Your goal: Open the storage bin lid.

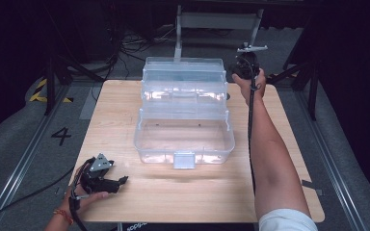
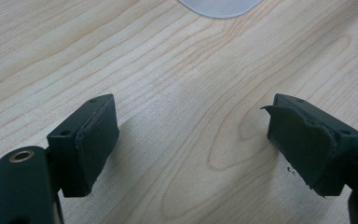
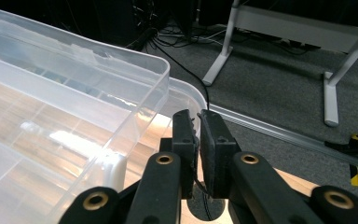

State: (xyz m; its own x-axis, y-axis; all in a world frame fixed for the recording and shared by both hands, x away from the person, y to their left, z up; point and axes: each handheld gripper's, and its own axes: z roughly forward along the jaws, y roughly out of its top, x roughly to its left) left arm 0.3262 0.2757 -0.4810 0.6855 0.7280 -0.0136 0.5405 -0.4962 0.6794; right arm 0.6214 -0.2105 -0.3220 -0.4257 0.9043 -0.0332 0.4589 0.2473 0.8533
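floor mat [image 1: 38, 139]: black numeral "4" [image 1: 61, 135], left of the surface | surface [image 1: 139, 202] near edge: dark strip with pale lettering [image 1: 136, 226], upside down, too small to read | elsewhere: no legible text

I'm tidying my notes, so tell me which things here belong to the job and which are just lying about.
In the job:
- clear tiered plastic box, standing open
- right gripper, shut, at the box's far right corner
- left gripper, open over the table

Lying about:
- cables on the floor
- grey metal stand
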